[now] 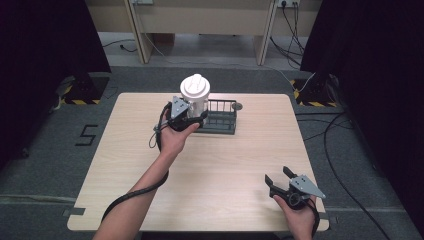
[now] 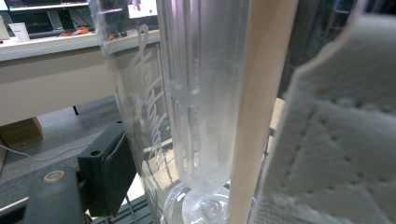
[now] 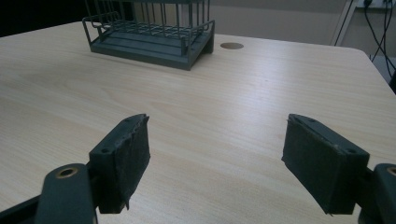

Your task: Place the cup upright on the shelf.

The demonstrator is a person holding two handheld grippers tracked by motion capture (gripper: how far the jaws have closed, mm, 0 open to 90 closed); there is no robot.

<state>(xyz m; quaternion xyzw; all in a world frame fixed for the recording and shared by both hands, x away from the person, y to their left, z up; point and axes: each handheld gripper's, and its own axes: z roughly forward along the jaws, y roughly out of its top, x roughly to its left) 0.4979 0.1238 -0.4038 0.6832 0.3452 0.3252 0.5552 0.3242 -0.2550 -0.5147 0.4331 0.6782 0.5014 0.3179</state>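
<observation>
The left gripper (image 1: 191,119) clamps a clear lidded jug (image 1: 196,98) at the wire rack (image 1: 222,118) (apparently not yet released), while the right gripper (image 1: 279,180) waits wide open and empty.

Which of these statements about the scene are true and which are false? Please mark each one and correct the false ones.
1. The left gripper is at the clear cup with a white lid, beside the dark wire rack. True.
2. The right gripper holds a sponge. False: its jaws stand wide apart with nothing between them, above the bare wooden table.
3. The wire rack stands at the near edge of the table. False: it stands toward the far edge.
4. The cup's wall is see-through and carries white script lettering. True.
5. The right gripper rests against the rack. False: it is far from it, near the table's front right corner.
</observation>
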